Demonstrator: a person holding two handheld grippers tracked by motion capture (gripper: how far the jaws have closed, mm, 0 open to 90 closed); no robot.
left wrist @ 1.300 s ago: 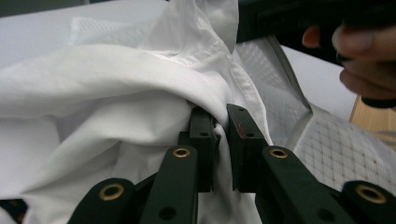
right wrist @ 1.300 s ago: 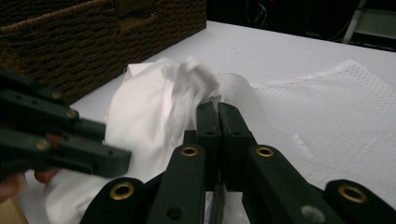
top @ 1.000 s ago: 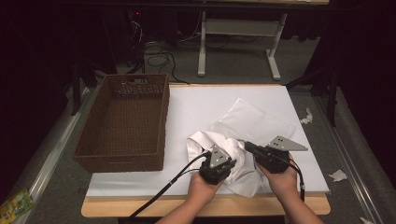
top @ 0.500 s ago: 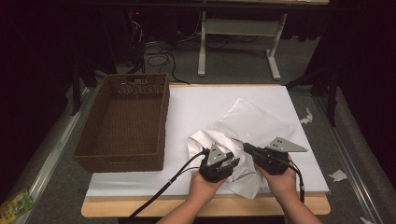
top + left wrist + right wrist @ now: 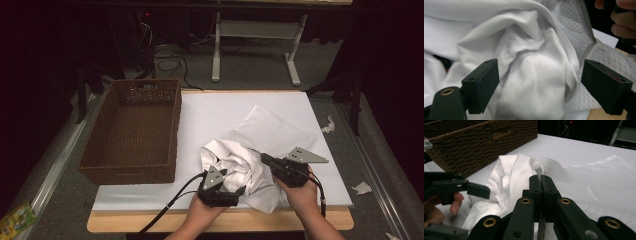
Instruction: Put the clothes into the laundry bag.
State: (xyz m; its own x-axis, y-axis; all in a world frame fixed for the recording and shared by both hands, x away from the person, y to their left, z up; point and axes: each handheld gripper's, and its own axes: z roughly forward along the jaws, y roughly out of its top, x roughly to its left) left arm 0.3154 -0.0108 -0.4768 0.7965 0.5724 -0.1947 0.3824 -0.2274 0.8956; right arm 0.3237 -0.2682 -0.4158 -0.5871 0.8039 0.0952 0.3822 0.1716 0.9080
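Note:
A crumpled white garment (image 5: 232,157) lies at the near middle of the white-covered table (image 5: 220,115), partly on a white mesh bag (image 5: 275,130). My left gripper (image 5: 239,190) sits at the garment's near edge. In the left gripper view its jaws (image 5: 539,73) have just been opening and now stand wide apart, a fold of the garment (image 5: 524,50) bulging between them, the pads clear of it. My right gripper (image 5: 262,158) is shut on the mesh bag's edge (image 5: 554,167); its jaws (image 5: 540,178) meet with the mesh rising from them.
A brown wicker basket (image 5: 132,130) stands on the table's left part, close to the garment. The wooden front edge (image 5: 150,222) runs just behind the hands. Paper scraps (image 5: 361,188) lie on the grey floor at the right. A metal frame (image 5: 255,35) stands beyond the table.
My left gripper's jaws have opened and released the garment, and that hand has drawn back a little toward the table's near edge. The right gripper has kept still, shut on the mesh.

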